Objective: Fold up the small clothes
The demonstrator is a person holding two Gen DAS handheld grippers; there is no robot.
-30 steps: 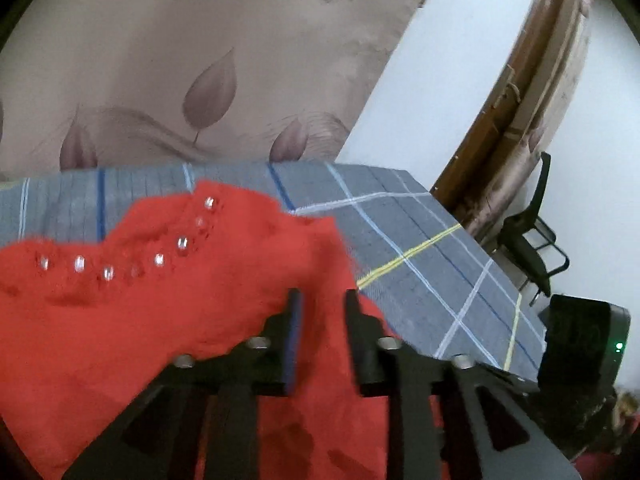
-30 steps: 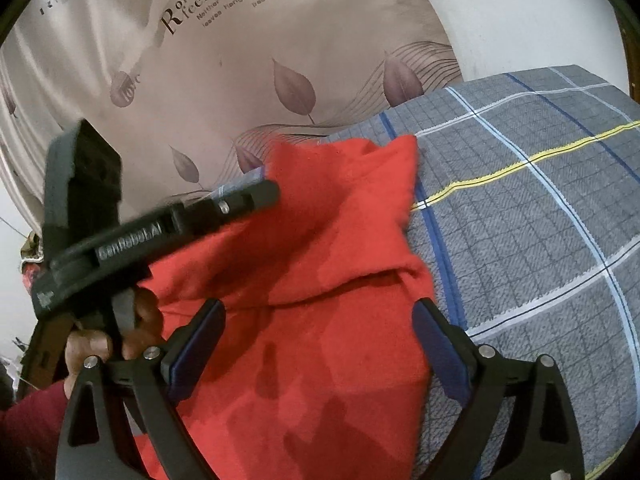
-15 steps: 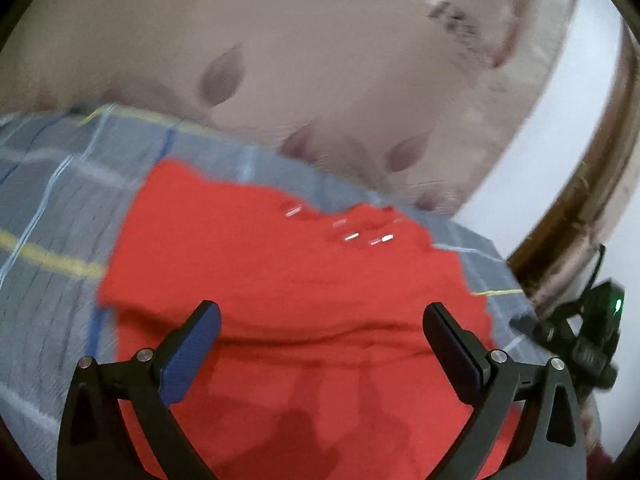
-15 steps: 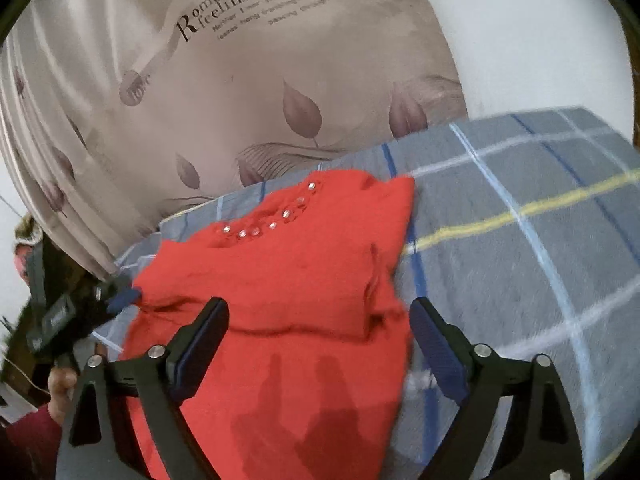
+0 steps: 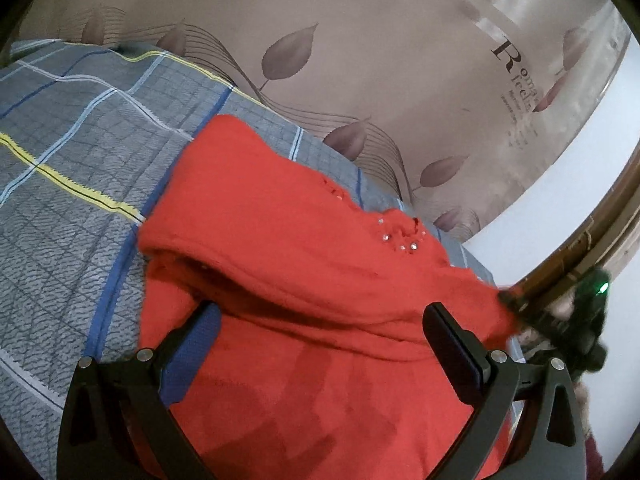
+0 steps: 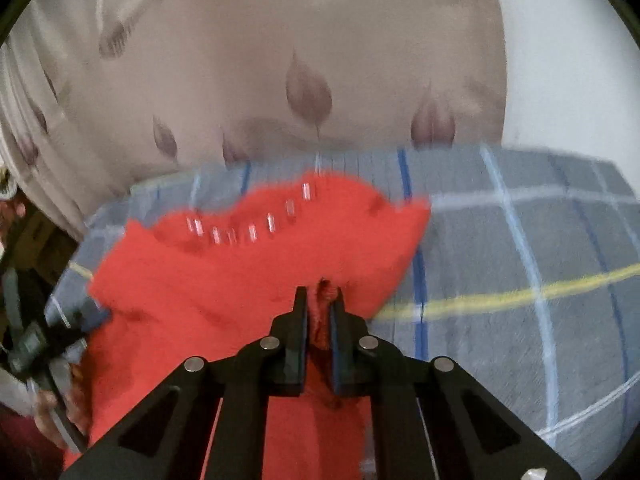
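Red knit, a small sweater (image 5: 304, 264), lies on a grey checked bedspread (image 5: 72, 184) crossed by blue, white and yellow lines. It sits toward the far edge of the bedspread, close under a beige curtain (image 5: 360, 60) printed with brown leaves and dark lettering. A row of small shiny studs (image 6: 252, 232) runs along its neckline, which faces that far edge. In the left wrist view the top part of the sweater is doubled over the lower part, and the fold forms a thick rolled ridge across the garment. No box, basket or other container shows in either view; the sweater rests straight on the bedspread.

The left gripper (image 5: 320, 332) hovers over the near part of the sweater with its jaws spread wide, the fabric below them and neither pad pressing it. The right gripper (image 6: 320, 316) has its jaws drawn almost together, pinching a raised pleat of red knit between the pads. The right wrist view is blurred. At its left edge a hand (image 6: 56, 412) shows, holding the left gripper's dark handle beside the sweater.
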